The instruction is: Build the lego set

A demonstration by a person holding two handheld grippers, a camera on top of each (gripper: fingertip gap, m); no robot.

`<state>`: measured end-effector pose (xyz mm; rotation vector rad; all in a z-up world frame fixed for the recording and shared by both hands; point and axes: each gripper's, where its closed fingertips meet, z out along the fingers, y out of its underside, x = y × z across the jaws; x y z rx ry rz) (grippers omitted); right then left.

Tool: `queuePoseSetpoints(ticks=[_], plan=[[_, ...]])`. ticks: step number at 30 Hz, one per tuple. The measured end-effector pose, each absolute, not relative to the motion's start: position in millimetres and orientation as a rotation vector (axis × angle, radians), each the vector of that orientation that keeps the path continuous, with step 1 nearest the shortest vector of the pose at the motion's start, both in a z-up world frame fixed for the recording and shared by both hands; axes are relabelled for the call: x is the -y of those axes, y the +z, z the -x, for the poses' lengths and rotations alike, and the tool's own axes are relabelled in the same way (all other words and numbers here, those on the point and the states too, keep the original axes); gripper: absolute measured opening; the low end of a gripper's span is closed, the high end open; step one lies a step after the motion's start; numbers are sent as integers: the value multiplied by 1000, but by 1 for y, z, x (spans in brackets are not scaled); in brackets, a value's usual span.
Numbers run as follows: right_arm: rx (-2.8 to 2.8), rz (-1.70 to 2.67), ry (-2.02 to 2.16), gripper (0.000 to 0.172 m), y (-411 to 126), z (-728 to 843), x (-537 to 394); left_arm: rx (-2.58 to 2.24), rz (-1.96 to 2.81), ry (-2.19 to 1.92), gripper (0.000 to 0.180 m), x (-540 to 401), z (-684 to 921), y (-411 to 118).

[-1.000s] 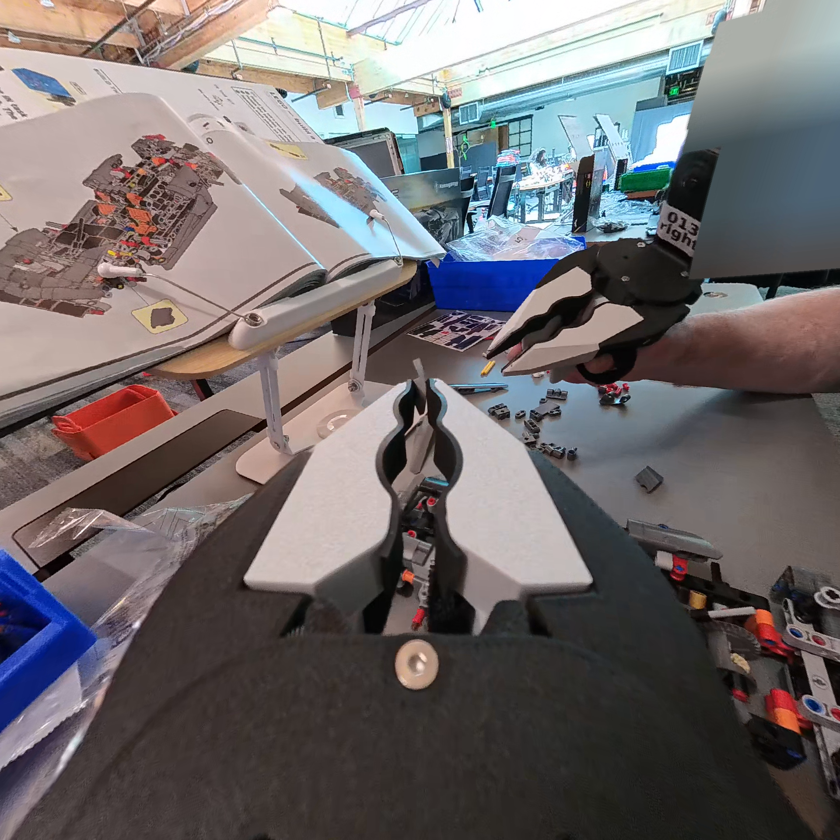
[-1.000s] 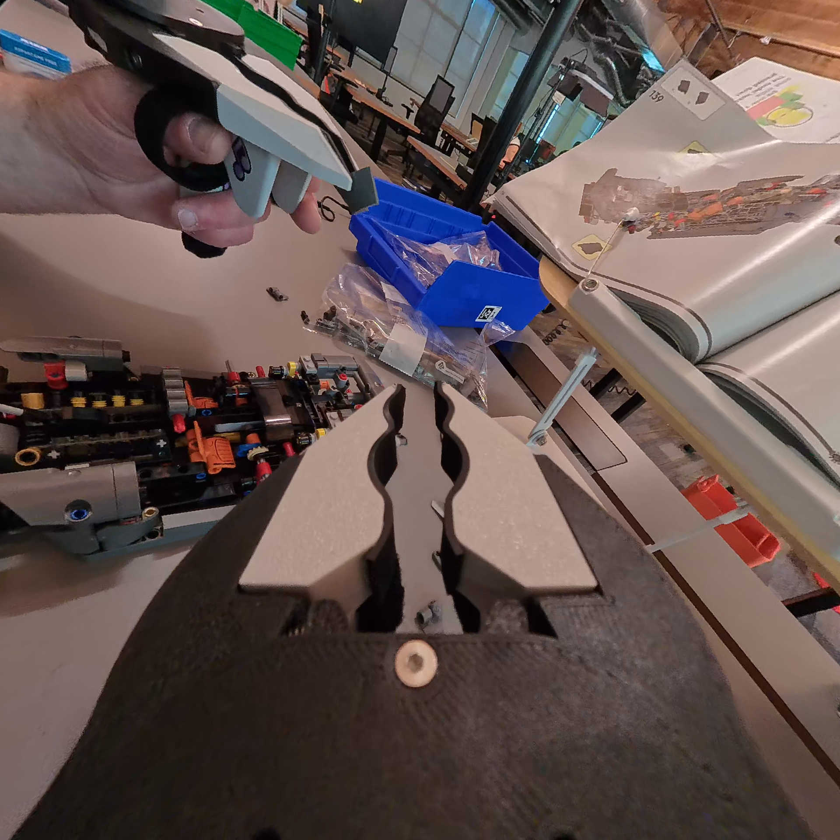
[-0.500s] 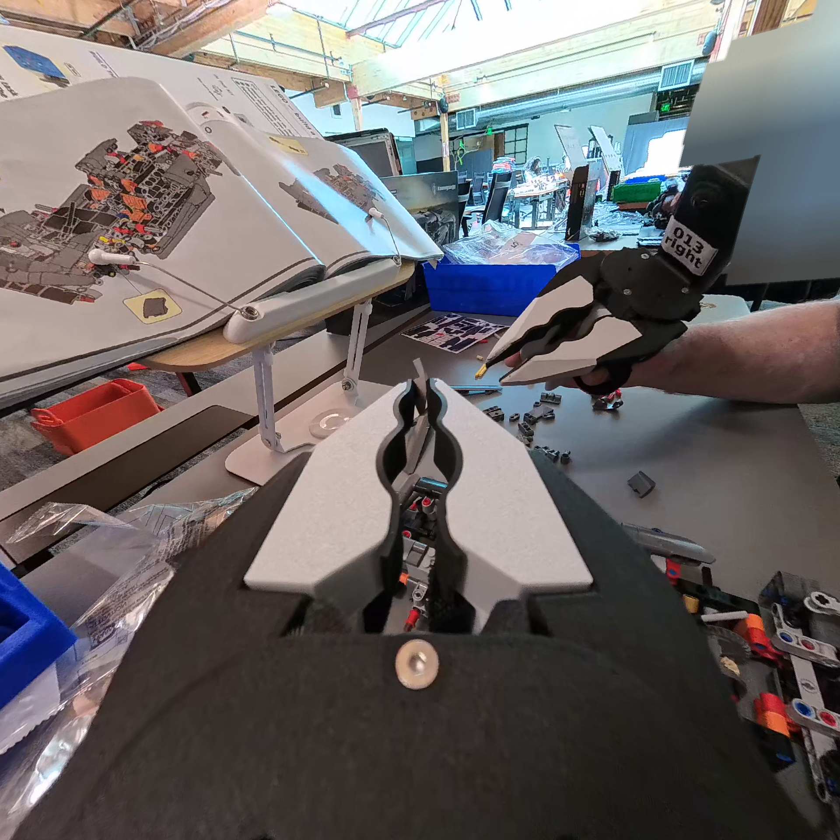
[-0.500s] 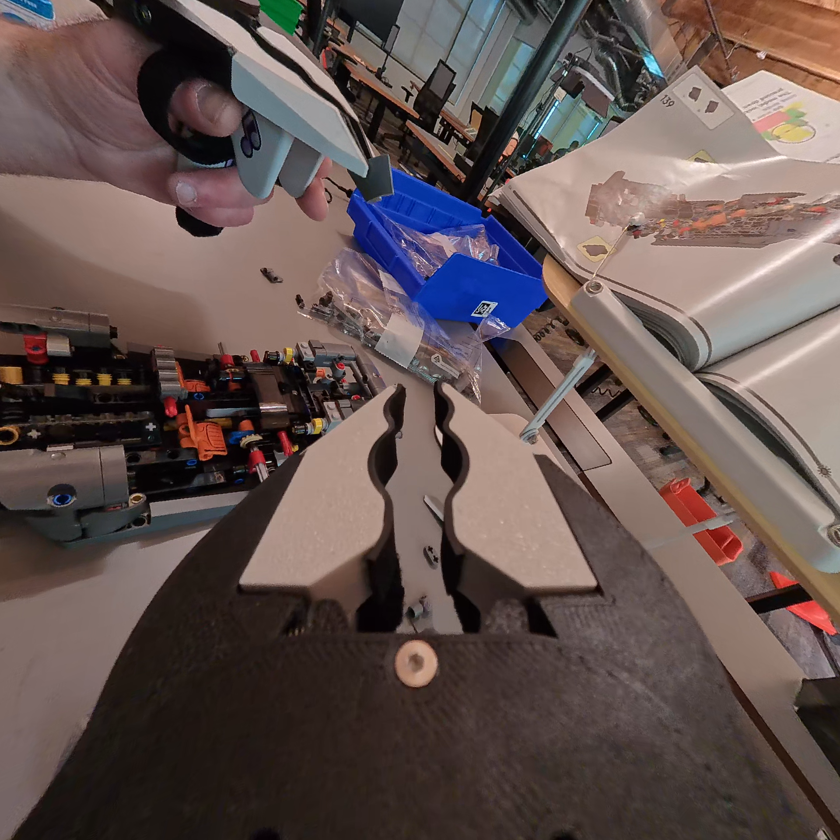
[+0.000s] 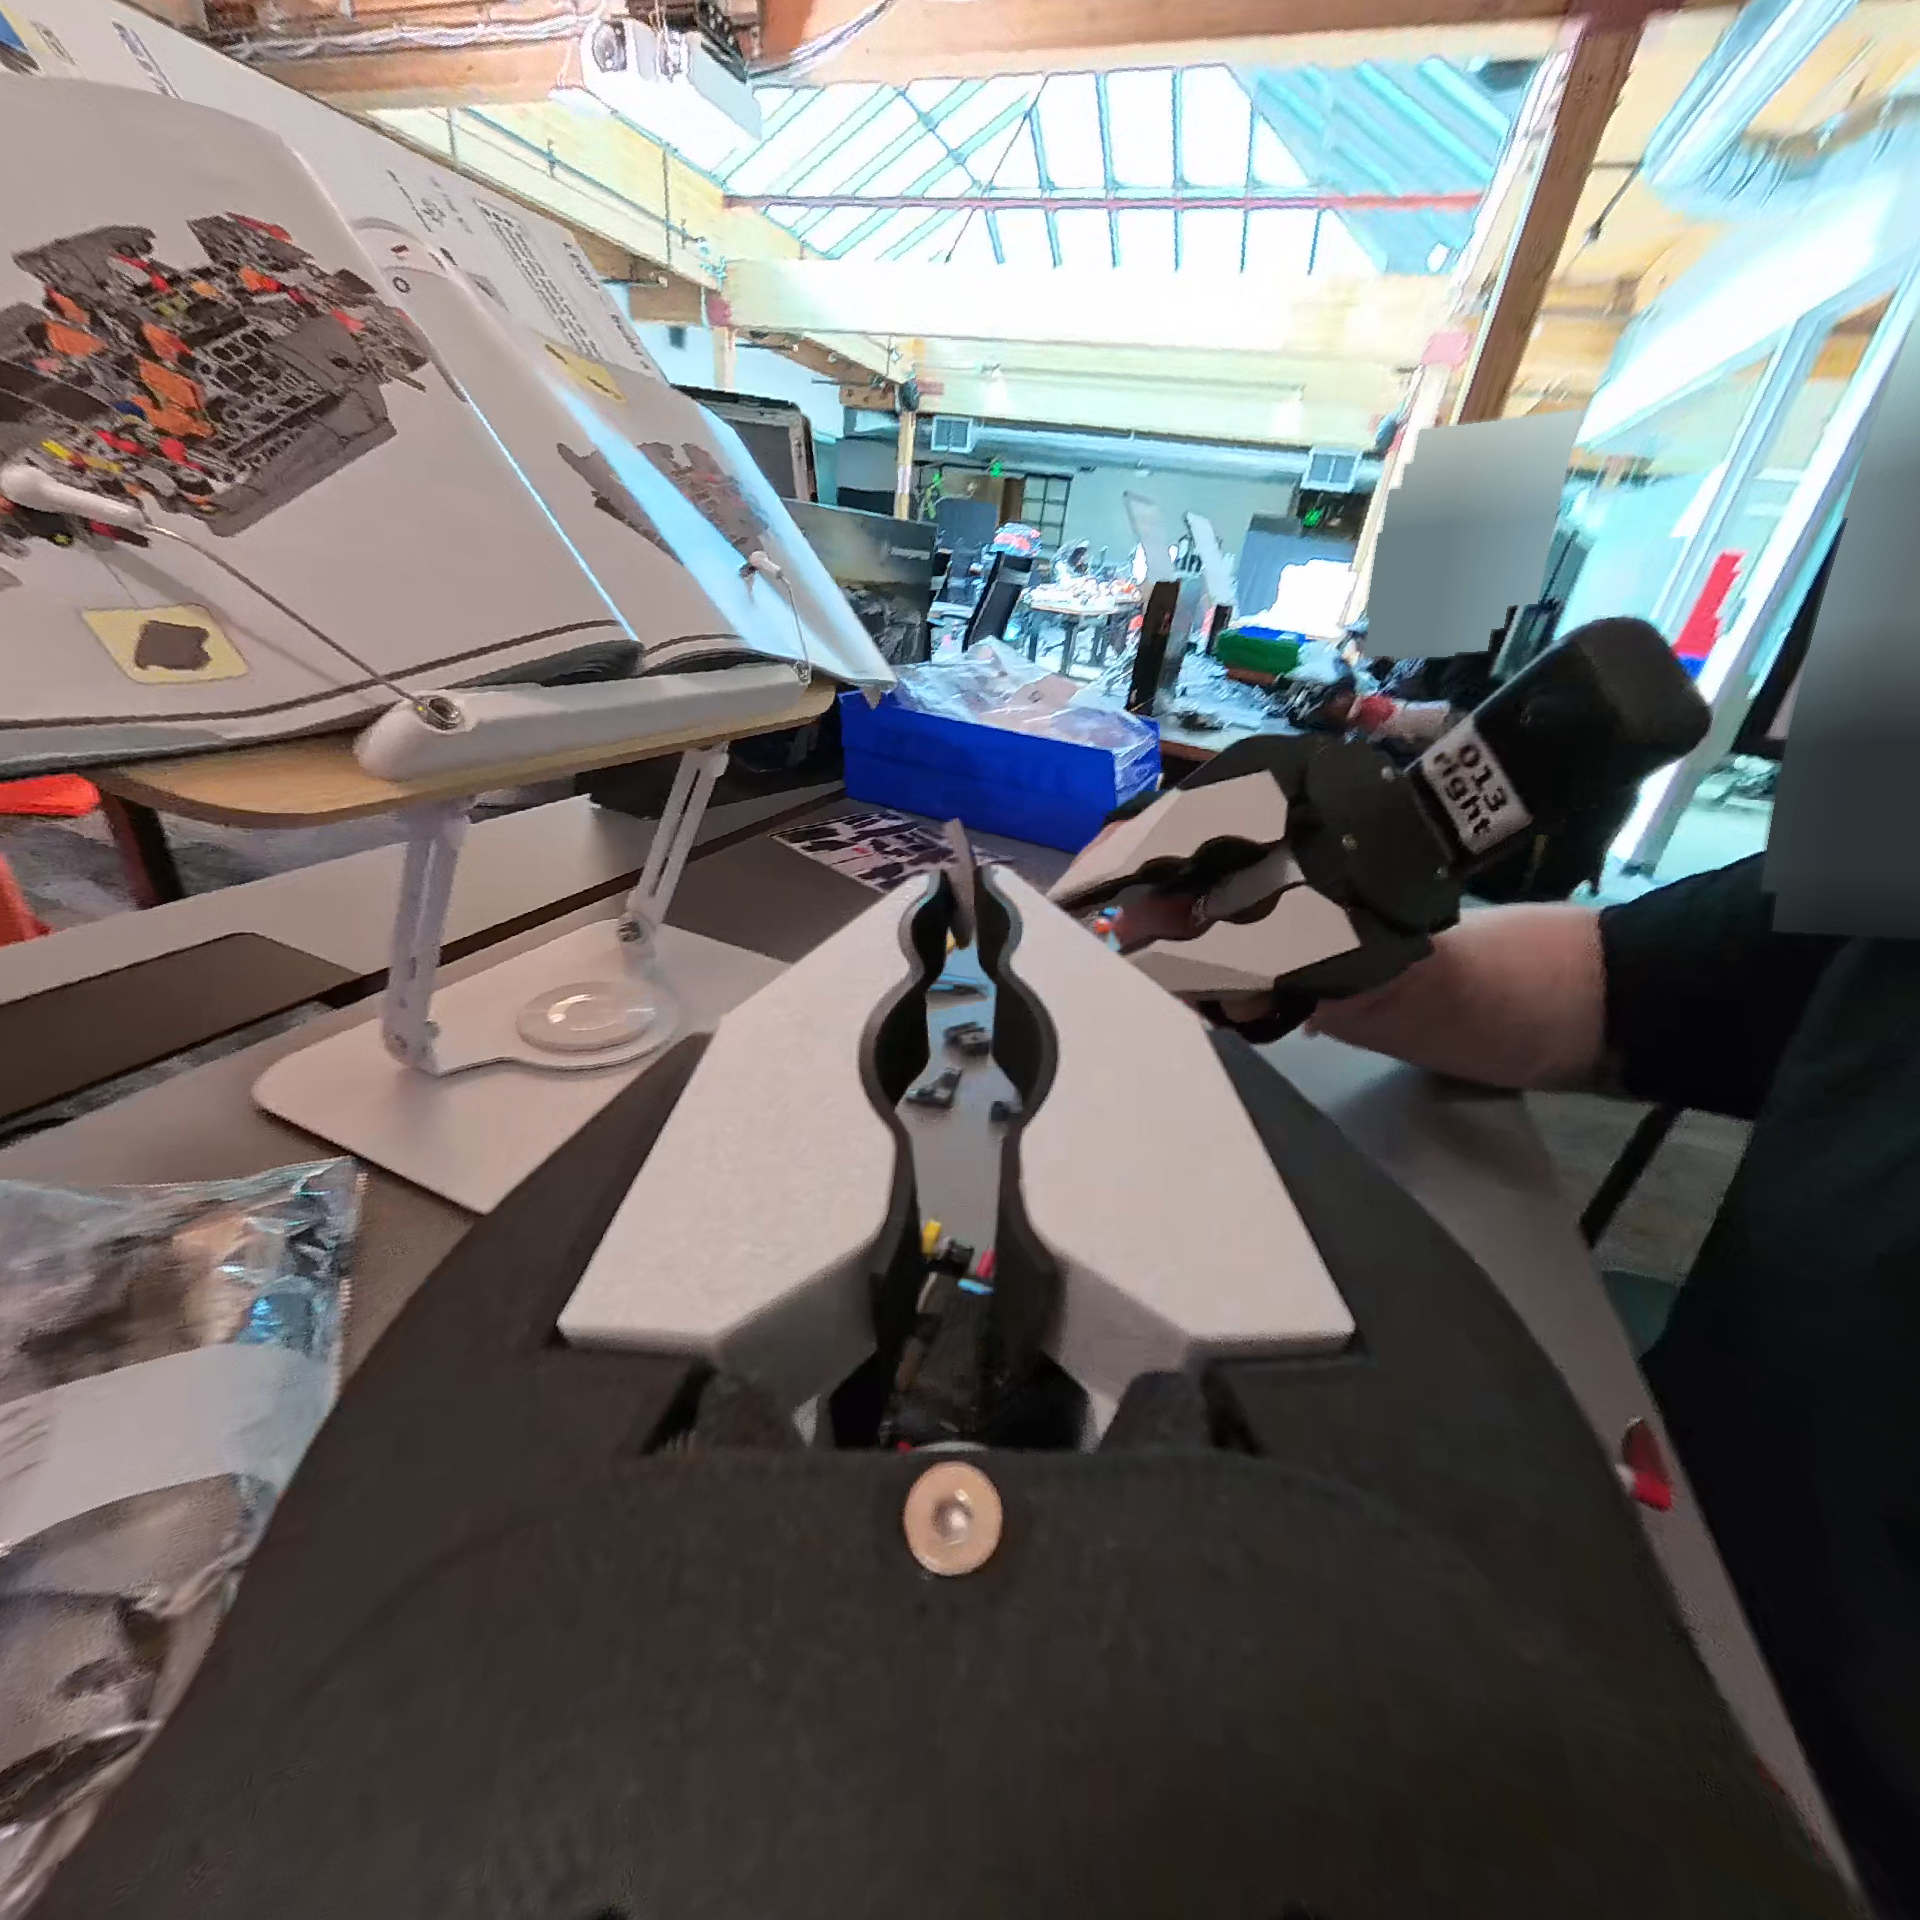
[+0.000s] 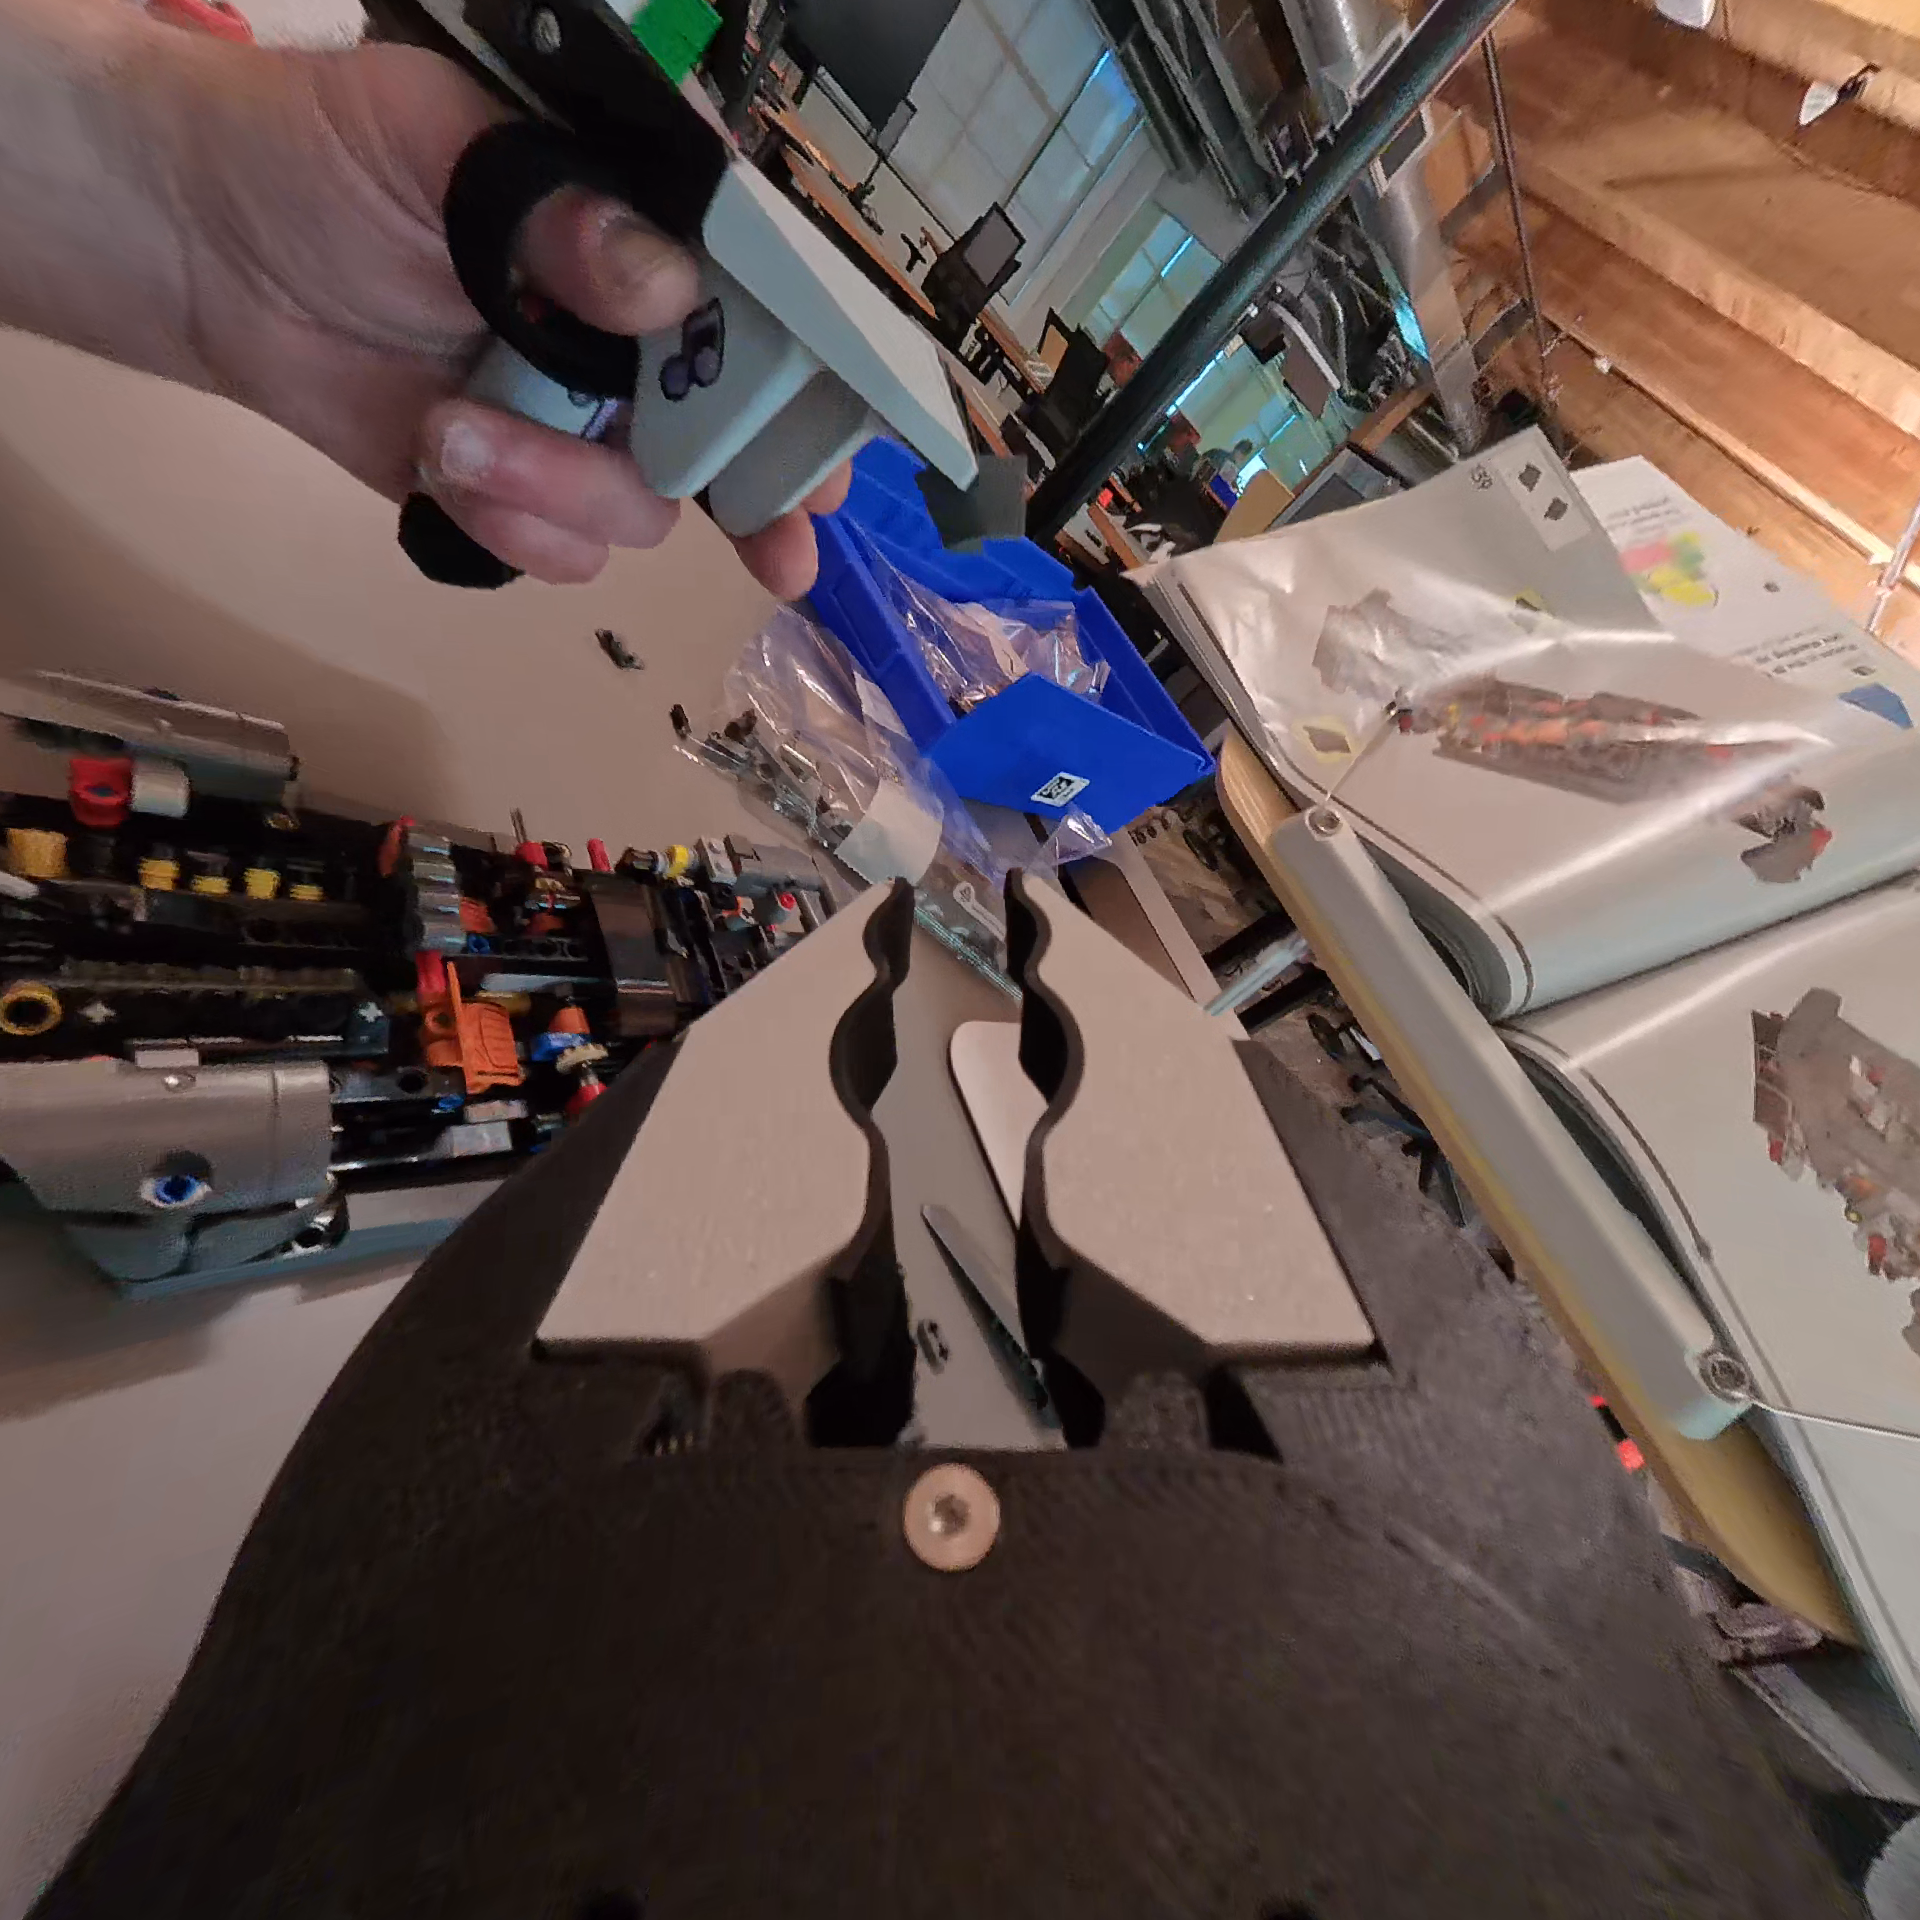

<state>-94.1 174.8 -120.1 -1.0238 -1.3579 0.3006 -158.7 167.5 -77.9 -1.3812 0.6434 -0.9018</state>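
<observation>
The left gripper is closed on a thin dark grey plate, which is pinched upright at the very tips and is held in the air above the table. The same plate is seen in the right wrist view at the tip of that gripper, over the blue bin. The right gripper is held with its jaws narrowly apart, and nothing is seen between them. It is pointed at a bag of small parts beside the bin and past the edge of a half-built brick model. Loose dark parts lie on the table under the left jaws, and an open manual rests on a stand to one side. Compared with the earlier frames, the right gripper has been brought in from over the loose parts until its tips are just beside the left tips. Its jaws are set slightly wider, both views have been tilted, and the plate has been kept clamped throughout.
</observation>
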Motion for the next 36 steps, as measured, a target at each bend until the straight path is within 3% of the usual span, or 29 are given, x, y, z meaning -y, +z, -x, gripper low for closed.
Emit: queuePoseSetpoints(ticks=[7, 17, 25, 28, 33, 36], plan=[[1320, 1027, 422, 16, -103, 103, -159, -600, 1345, -1045, 3, -162, 156, -72], [1237, 1197, 914, 19, -89, 121, -144, -673, 1279, -1071, 3, -144, 137, -67], [1327, 1222, 714, 26, -105, 117, -156, -641, 1283, -973, 3, -151, 161, -60], [1344, 1315, 716, 37, -121, 114, -162, -614, 1279, -954, 3, -155, 172, -57], [1312, 1319, 747, 36, -115, 115, -164, -561, 1290, -1007, 3, -159, 175, -60], [1338, 1199, 540, 35, -104, 121, -166, -525, 1281, -1050, 3, -159, 176, -58]])
